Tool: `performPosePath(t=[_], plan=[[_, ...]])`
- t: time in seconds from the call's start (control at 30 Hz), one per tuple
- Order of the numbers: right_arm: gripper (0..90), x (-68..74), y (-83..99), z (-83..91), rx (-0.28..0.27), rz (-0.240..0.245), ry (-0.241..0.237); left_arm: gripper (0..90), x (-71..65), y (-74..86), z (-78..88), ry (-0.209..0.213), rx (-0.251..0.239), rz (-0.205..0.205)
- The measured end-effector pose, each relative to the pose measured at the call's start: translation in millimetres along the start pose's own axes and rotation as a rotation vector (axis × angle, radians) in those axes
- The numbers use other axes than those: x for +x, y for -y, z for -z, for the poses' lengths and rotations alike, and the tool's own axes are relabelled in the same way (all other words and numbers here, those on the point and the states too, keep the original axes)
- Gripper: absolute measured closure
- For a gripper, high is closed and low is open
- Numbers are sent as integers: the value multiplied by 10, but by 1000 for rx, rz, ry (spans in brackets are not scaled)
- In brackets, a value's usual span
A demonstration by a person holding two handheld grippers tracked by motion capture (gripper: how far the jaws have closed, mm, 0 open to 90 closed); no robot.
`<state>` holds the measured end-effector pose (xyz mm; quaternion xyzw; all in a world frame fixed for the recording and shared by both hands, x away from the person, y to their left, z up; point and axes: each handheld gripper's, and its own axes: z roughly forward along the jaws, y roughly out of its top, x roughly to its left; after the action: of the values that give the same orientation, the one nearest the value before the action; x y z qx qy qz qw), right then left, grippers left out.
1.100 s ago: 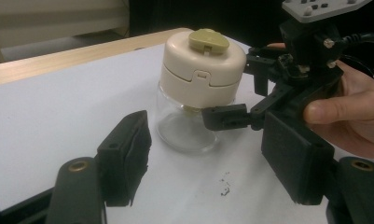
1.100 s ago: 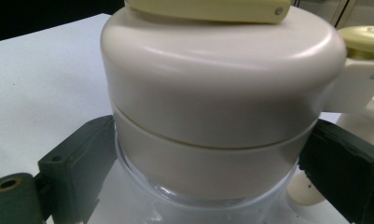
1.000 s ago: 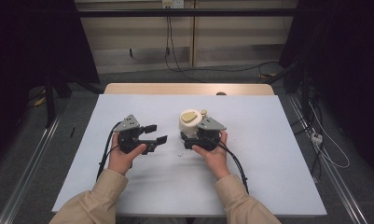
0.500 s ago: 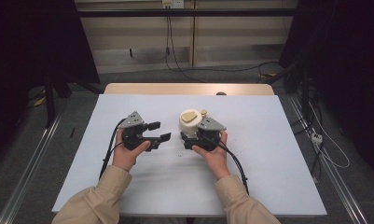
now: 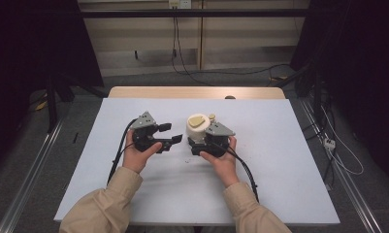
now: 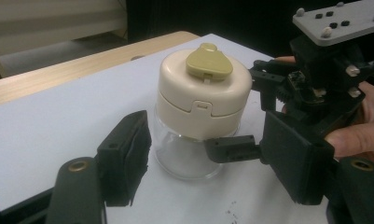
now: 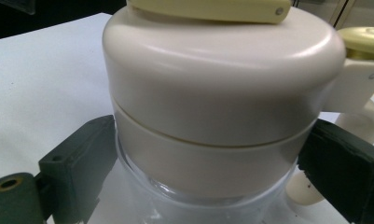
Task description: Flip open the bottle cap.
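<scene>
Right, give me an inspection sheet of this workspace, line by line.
Surface: white table top, wooden strip along the far edge.
Job's thing: clear jar with cream lid and olive flip tab, upright.
Clutter: nothing seen.
Grippers: right gripper has its jaws against the jar's cream collar; left gripper open, jaws beside the jar, not touching.
Cables: black cable trails from each gripper toward the near edge.
Surroundings: dark curtains, floor cables, power strip.

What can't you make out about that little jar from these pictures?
- High view: the jar's clear lower half, hidden behind the right gripper.
- Right gripper view: the jar's base, cut off by the bottom edge and blurred, too close.
- Left gripper view: the jar's far side, hidden by its own cream lid.
- Any view: whether the glass holds anything; it looks empty, but glare leaves doubt.
</scene>
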<state>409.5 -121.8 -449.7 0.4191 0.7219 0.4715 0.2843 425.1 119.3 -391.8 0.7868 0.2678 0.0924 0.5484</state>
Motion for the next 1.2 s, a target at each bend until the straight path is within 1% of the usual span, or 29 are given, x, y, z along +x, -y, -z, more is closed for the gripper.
performPosePath(t=[0.07,0.13,0.2,0.23,0.27,0.33,0.5,0.53,0.63,0.67,0.7,0.73,0.77,0.8,0.87,0.93,0.97,1.07,1.2], plan=[[65,0,0,0,0,1,0,335,2,-8,-30,-4,11,-6],[65,0,0,0,0,1,-1,381,2,-22,-50,-2,21,-9],[65,0,-1,0,0,1,0,458,5,-40,-67,-1,25,-14],[65,0,-1,0,0,1,0,534,11,-47,-73,-2,26,-16],[65,0,-1,0,0,1,0,534,17,-53,-81,0,27,-11],[65,0,0,0,0,1,0,585,21,-61,-94,-2,31,-8],[65,0,-1,0,1,1,0,744,17,-76,-127,2,50,-26],[65,0,-1,0,1,1,0,770,14,-80,-131,4,48,-22],[65,1,-1,0,1,2,0,842,23,-93,-137,12,44,-27],[65,1,-2,0,2,2,0,887,20,-97,-143,18,48,-18],[65,1,-2,0,2,2,0,887,24,-103,-149,14,56,-22],[65,1,-2,0,2,2,0,900,24,-108,-156,15,58,-15],[65,1,-2,0,2,2,0,900,27,-113,-164,21,57,-14],[65,1,-2,0,2,2,0,900,24,-121,-172,16,61,-9],[65,1,-2,1,2,3,1,900,24,-132,-184,22,62,-4],[66,3,-3,0,3,5,1,900,18,-145,-201,21,69,-12],[66,3,-3,1,3,6,1,900,10,-148,-214,24,70,-4],[66,3,-3,1,3,8,2,900,8,-158,-241,24,79,-13],[66,3,-3,2,3,9,2,900,1,-163,-267,23,78,-8]])
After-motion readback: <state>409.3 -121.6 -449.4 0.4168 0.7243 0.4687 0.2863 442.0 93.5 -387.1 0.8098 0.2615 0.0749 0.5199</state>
